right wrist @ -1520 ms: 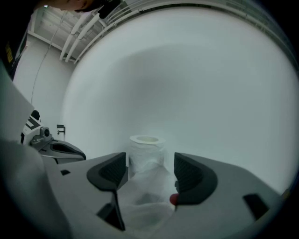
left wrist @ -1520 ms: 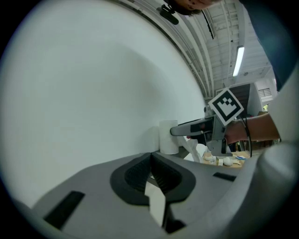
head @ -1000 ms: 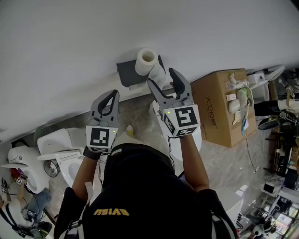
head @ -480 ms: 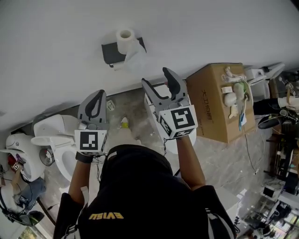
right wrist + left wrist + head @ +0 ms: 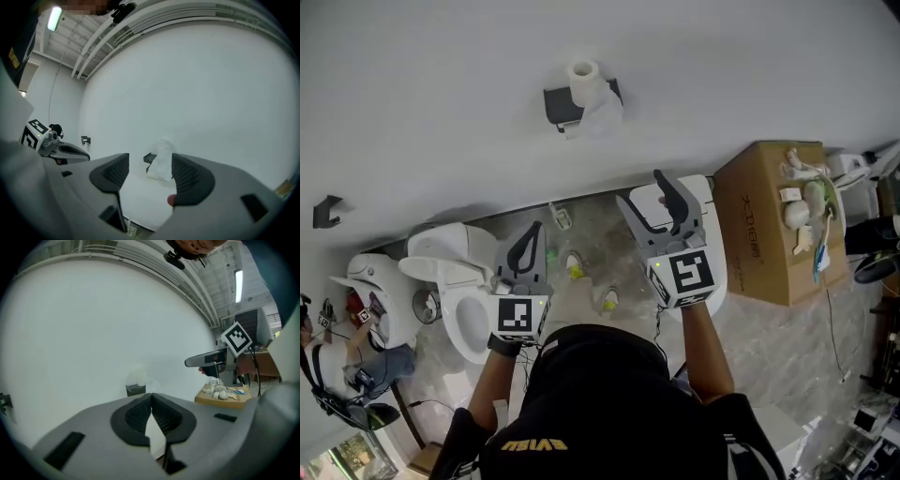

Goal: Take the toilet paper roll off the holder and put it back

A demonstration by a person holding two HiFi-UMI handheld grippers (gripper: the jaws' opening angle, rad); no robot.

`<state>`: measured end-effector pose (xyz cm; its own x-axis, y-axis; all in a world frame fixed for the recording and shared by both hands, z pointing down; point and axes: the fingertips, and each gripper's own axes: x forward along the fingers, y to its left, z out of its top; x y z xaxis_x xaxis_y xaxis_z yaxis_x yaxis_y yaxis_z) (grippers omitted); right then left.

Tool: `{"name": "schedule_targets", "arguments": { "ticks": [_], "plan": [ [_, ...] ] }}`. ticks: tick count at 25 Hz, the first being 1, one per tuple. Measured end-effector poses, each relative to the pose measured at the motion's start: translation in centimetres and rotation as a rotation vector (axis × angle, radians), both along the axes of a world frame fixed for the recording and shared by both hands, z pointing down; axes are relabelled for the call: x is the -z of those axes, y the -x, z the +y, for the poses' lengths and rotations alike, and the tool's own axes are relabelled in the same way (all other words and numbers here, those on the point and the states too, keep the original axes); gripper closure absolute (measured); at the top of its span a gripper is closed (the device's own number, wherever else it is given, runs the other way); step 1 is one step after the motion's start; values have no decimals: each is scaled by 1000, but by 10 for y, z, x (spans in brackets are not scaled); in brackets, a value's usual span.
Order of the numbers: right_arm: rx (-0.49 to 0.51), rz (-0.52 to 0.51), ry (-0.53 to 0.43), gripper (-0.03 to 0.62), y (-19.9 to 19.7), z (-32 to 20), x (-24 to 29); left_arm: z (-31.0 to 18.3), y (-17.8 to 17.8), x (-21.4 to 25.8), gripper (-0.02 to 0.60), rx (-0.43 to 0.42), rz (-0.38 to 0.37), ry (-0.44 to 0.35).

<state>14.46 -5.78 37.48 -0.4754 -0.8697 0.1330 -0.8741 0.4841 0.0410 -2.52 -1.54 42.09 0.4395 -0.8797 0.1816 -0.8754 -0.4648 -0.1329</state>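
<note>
- A person in a black top (image 5: 600,403) holds a hand-held gripper in each hand, both pointed toward a white wall (image 5: 441,94).
- The left hand-held gripper (image 5: 532,228) is narrow: in the left gripper view its ribbed pads (image 5: 140,413) meet at the tips, with nothing between them.
- The right hand-held gripper (image 5: 640,187) is held a little further forward. Its jaws stand partly apart and are closing. In the right gripper view nothing is held in the gap; only the distant wall fitting shows through it.
- On the stone floor (image 5: 750,328) below the grippers lie a few small bottles (image 5: 575,270), near the person's feet.
- A white toilet (image 5: 455,281) with its seat open stands under the left hand-held gripper. A second white fixture (image 5: 366,281) stands further left, and another white unit (image 5: 712,272) sits under the right hand-held gripper.
- A cardboard box (image 5: 764,234) stands to the right, against the wall, with small pale items (image 5: 806,202) on top.
- A small dark bracket (image 5: 326,211) is fixed to the wall at far left.
- The toilet paper roll (image 5: 584,80) sits on its dark holder (image 5: 561,105) on the wall, well apart from both grippers. A loose sheet (image 5: 605,117) hangs down beside the holder.
</note>
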Motion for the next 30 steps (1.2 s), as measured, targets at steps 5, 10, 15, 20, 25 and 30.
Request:
{"name": "schedule_targets", "arguments": {
  "ticks": [5,10,15,20,25,30],
  "plan": [
    [-43,2,-17,312,-1,13,9,0,11,23,571,-20,10,-53],
    [-98,29,-38,312,8,22,22,-12,22,31,571,-84,39,-70],
    [-151,41,-41,312,15,28,30,-20,38,30,571,-128,59,-69],
    [-173,55,-43,317,18,31,34,-16,39,30,571,-158,65,-62],
    [-186,60,-47,338,23,33,37,-16,47,32,571,-165,66,-64],
    [-198,61,-55,383,27,32,38,-16,55,35,571,-160,66,-67]
  ]
}}
